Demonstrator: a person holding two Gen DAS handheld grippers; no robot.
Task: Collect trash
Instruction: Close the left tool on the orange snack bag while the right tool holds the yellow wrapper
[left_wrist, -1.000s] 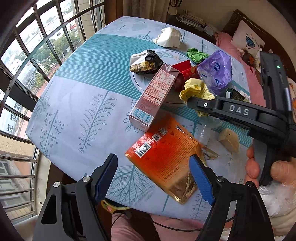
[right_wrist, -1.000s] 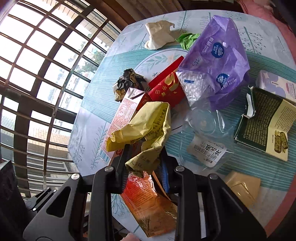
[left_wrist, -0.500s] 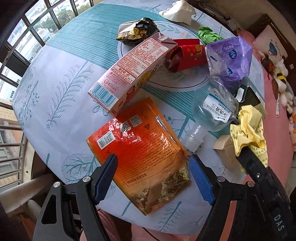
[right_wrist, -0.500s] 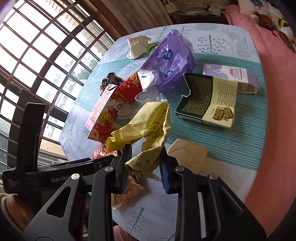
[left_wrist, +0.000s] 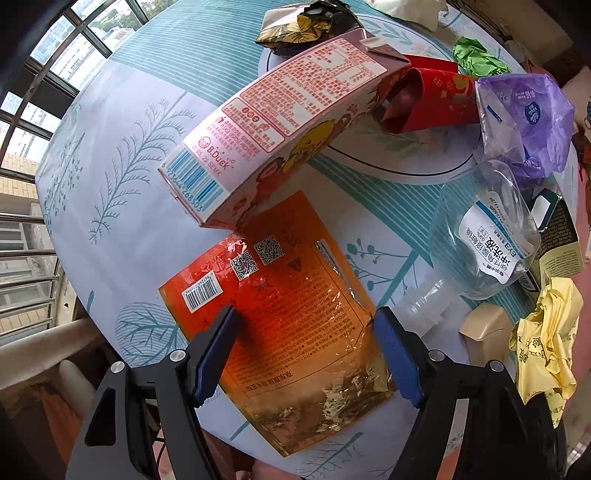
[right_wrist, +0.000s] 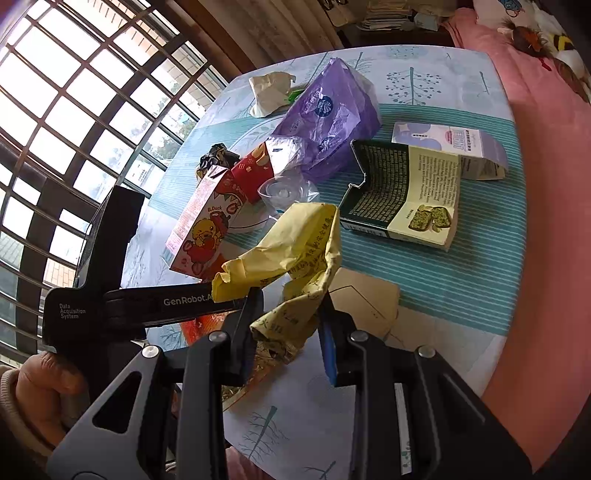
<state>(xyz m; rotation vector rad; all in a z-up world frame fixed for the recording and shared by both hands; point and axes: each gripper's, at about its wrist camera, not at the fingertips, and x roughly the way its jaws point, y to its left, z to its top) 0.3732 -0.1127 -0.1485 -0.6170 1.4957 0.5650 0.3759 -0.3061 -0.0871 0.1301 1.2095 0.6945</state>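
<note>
Left gripper (left_wrist: 304, 347): fingers spread wide over the orange pouch (left_wrist: 284, 314); holding nothing
Right gripper (right_wrist: 288, 325): clamped on the yellow wrapper (right_wrist: 291, 258)

Round bench (left_wrist: 122, 122) under a pale cloth printed with blue fern sprigs and a wide band of teal stripes (right_wrist: 480, 280). Beyond the bench's left edge, a tall curved window (right_wrist: 55, 110) with a dark grid of bars, bright daylight pouring in, buildings and trees faintly visible outside. At the far edge, brown curtains (right_wrist: 258, 33) and a dark shelf stacked with papers (right_wrist: 384, 14). Along the right edge, a bed with pink bedding (right_wrist: 546, 184) and plush toys (right_wrist: 535, 33).
</note>
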